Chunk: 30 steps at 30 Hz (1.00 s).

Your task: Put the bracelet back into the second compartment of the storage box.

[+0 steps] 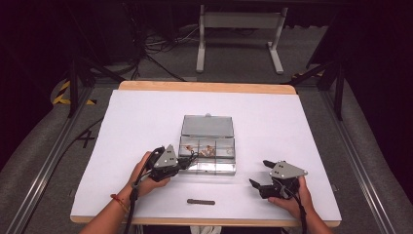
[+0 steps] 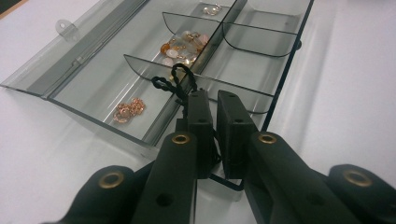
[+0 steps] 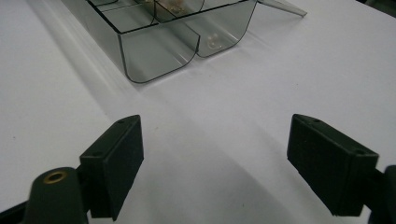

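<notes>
A clear grey compartment box (image 1: 208,166) lies open at the table's middle, lid (image 1: 207,126) folded back. My left gripper (image 1: 191,159) reaches over the box's near left corner. In the left gripper view its jaws (image 2: 215,98) stand almost together, with only a slim gap, and a twisted black cord (image 2: 176,80) runs out from between them over a divider of the box (image 2: 261,46). Pale and amber beads (image 2: 182,46) and rose-gold pieces (image 2: 128,111) lie in two compartments. My right gripper (image 1: 259,173) rests on the table right of the box, wide open (image 3: 215,121) and holding nothing.
A short dark bar (image 1: 200,201) lies on the white table cover (image 1: 292,126) near the front edge, between the two hands. The box's near corner compartments (image 3: 154,51) hold nothing. A white table frame (image 1: 238,29) stands on the floor beyond.
</notes>
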### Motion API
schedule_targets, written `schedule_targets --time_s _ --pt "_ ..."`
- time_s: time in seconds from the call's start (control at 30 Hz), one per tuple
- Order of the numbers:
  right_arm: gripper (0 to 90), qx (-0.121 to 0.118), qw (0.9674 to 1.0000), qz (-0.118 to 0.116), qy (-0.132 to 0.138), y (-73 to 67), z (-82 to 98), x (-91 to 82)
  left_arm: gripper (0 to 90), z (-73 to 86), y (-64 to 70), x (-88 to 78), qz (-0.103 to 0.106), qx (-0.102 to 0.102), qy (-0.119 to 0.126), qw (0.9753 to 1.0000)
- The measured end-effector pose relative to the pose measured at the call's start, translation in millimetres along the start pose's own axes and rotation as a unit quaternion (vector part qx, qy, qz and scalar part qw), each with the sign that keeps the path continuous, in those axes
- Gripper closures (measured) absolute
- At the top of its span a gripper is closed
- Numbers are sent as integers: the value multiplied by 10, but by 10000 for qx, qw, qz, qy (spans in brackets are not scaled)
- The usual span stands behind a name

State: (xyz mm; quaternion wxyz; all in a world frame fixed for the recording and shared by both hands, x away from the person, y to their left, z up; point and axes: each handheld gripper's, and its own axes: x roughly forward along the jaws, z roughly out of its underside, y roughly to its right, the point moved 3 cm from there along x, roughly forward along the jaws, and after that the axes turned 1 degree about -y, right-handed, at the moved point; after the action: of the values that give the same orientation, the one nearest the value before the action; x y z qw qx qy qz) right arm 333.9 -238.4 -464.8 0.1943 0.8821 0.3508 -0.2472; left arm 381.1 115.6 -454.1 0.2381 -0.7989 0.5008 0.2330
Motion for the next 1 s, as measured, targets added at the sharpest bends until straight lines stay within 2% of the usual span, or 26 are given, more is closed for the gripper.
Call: schedule_targets --time_s 0.3,0.53,0.7,0.8,0.9,0.93,1.0 --pt "192 5 10000 -4 3 1 0 0 821 -17 -17 -90 -142 33 106 9998" --pt "192 1 10000 1 0 0 0 -1 798 -15 -55 -202 -266 -35 248 9993" --pt "193 6 10000 14 -11 3 0 0 750 -15 -56 -279 -270 15 370 9989" --pt "194 -4 10000 31 -18 -1 0 1 716 -23 -53 -332 -349 19 421 9985" --pt "194 -11 10000 31 -34 0 0 2 685 -26 -46 -360 -352 13 435 9984" --pt "194 -7 10000 47 -36 2 0 3 645 -30 -46 -382 -390 23 445 9982" --pt "194 -8 10000 51 -40 3 0 4 641 -29 -47 -396 -383 19 453 9982"
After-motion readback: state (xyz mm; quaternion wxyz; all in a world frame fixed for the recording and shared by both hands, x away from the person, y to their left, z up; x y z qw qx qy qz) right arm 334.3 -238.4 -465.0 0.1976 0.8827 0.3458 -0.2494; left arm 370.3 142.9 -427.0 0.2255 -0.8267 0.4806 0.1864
